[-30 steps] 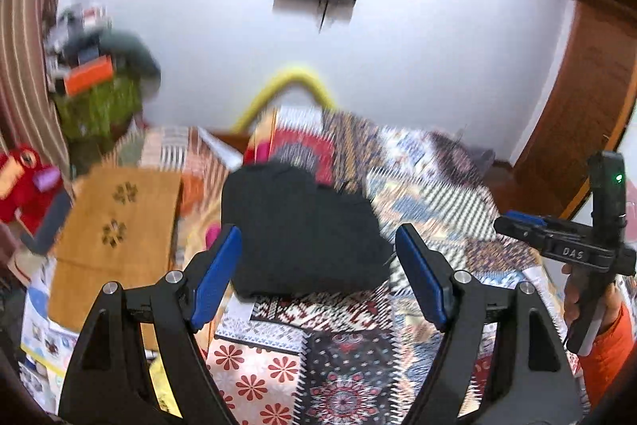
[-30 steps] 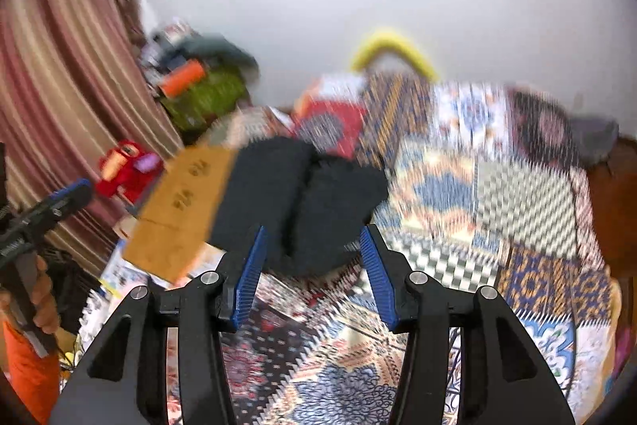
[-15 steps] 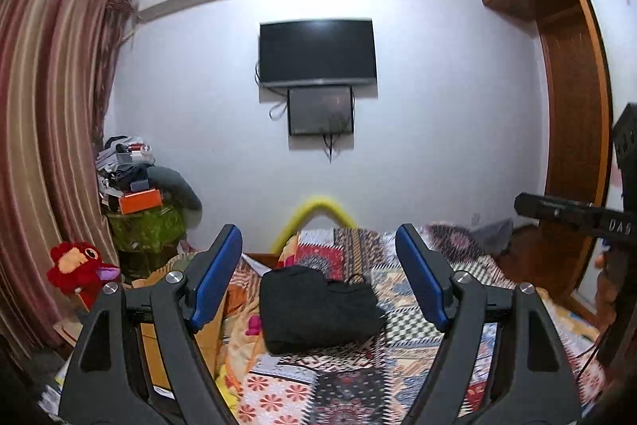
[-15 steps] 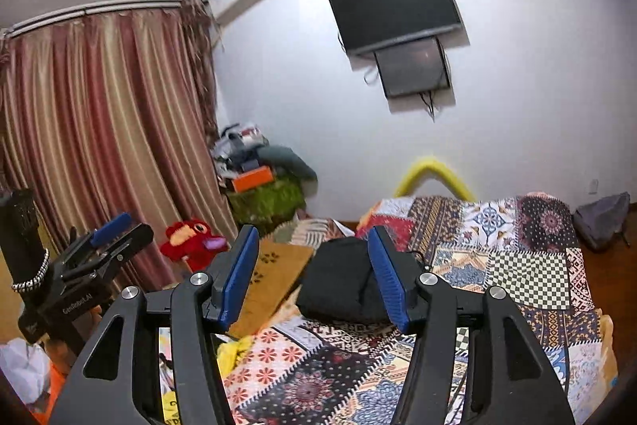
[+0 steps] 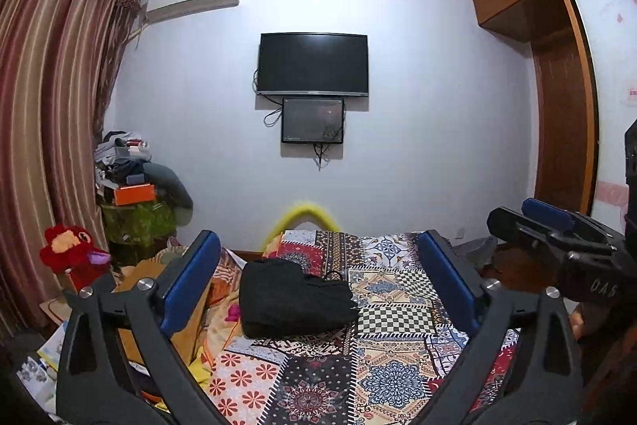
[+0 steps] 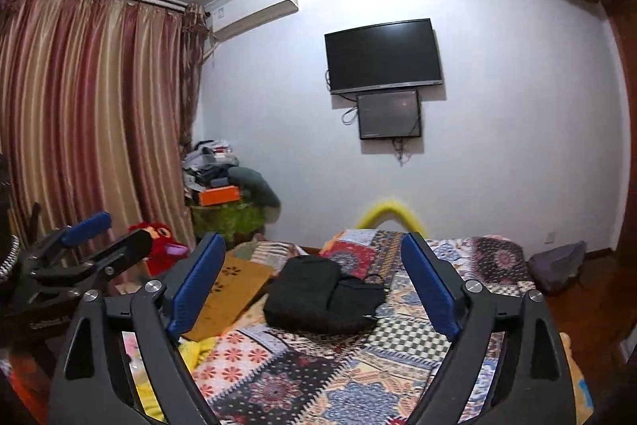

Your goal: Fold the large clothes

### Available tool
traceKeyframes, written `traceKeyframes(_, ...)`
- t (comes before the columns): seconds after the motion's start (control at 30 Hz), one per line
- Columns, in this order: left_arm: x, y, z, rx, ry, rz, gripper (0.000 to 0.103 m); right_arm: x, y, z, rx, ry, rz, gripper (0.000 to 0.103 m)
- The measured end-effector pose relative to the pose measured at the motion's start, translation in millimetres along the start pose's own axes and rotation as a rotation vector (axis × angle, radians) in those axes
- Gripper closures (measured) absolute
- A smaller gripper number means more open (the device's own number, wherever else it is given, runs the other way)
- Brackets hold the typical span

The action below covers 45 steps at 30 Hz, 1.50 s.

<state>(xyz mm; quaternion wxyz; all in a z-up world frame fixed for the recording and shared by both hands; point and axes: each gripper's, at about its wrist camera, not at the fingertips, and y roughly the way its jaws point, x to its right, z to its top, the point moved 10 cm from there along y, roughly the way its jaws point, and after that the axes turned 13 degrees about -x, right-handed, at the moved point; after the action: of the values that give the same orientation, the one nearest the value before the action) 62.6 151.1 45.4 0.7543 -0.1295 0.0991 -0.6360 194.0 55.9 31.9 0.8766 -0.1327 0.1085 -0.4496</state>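
A black garment (image 5: 292, 299) lies folded in a compact bundle on the patterned patchwork bedspread (image 5: 382, 377), toward the bed's far left; it also shows in the right wrist view (image 6: 322, 299). My left gripper (image 5: 318, 285) is open and empty, held well back from the bundle and above the bed. My right gripper (image 6: 314, 285) is open and empty too, also back from the bundle. The right gripper shows at the right edge of the left wrist view (image 5: 557, 237); the left gripper shows at the left edge of the right wrist view (image 6: 87, 245).
A brown cardboard sheet (image 6: 229, 293) leans at the bed's left side. A red plush toy (image 5: 71, 257) and a cluttered green-covered stand (image 5: 135, 218) are by the striped curtain (image 5: 47, 130). A TV (image 5: 312, 64) hangs on the far wall. A wooden wardrobe (image 5: 557, 98) stands right.
Both grippers have lifted and pulled back from the black bundle and now point level at the far wall. The bundle stays folded on the bed. Both grippers stay open.
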Motion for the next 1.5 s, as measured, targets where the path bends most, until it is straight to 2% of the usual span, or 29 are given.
traceKeyframes(0.07, -3, -1, -3, 0.002, -0.005, 0.027, 0.001, -1, 0, 1, -0.007, -0.005, -0.007, 0.014)
traceKeyframes(0.4, -4, -2, -10, 0.003, 0.001, 0.057, 0.000, 2, -4, -7, -0.015, 0.004, 0.004, 0.013)
traceKeyframes(1.5, -8, 18, -20, -0.052, -0.044, 0.025, 0.000, 2, -13, -13, -0.045, 0.026, 0.009, 0.012)
